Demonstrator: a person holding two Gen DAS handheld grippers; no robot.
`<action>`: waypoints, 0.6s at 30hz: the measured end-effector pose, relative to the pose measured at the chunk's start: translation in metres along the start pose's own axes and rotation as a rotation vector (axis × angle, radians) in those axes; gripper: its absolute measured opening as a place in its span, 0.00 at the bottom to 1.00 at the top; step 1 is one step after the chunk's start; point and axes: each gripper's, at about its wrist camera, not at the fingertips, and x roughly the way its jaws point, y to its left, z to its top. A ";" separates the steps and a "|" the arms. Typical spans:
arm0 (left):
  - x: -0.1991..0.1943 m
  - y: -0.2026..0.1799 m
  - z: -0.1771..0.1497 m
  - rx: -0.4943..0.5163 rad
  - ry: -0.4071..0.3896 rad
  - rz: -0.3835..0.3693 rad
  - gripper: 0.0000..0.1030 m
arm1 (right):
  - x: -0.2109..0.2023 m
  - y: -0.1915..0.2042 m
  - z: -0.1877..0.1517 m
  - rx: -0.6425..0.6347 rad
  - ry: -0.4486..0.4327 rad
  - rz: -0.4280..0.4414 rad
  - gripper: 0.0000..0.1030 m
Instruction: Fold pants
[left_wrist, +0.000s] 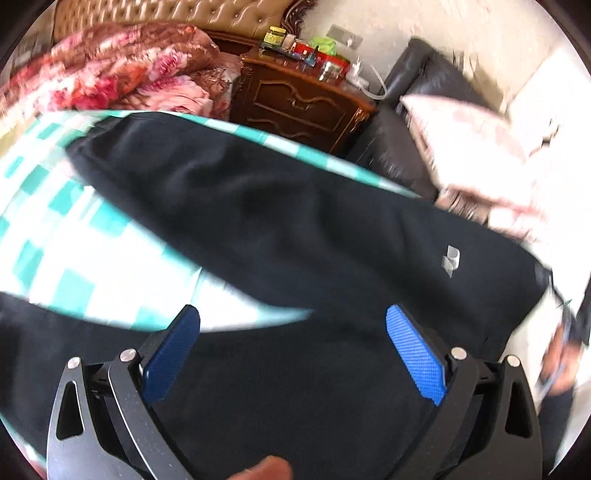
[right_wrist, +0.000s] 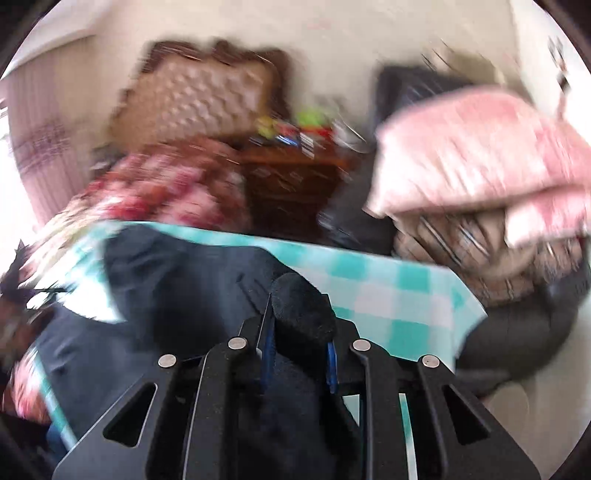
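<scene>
Nearby, nightstand (left_wrist: 295, 107) and pillow (left_wrist: 469, 147) flank pants (left_wrist: 295, 221).

Between your left fingers: left gripper (left_wrist: 291, 354) spread wide, only flat pants (left_wrist: 295, 221) under the gap.
Right fingers: right gripper (right_wrist: 297, 354) pinched on a bunch of pants, no gap there.
Left side: bare checked cloth (left_wrist: 74, 251), you can pass.
Far edge: nightstand (left_wrist: 299, 103) with clutter blocks you.
Far left: floral blanket (left_wrist: 122, 66) heaped up.
Far right: pink pillow (right_wrist: 476, 155) on dark chair (left_wrist: 417, 85), near the cloth's corner.
</scene>
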 end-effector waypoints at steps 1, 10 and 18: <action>0.004 0.001 0.010 -0.025 0.005 -0.035 0.95 | -0.016 0.016 -0.008 -0.023 -0.016 0.030 0.22; 0.048 0.013 0.055 -0.202 0.067 -0.237 0.74 | -0.093 0.094 -0.089 -0.022 -0.020 0.269 0.21; 0.091 0.063 0.063 -0.391 0.120 -0.134 0.61 | -0.129 0.108 -0.124 -0.004 -0.009 0.265 0.21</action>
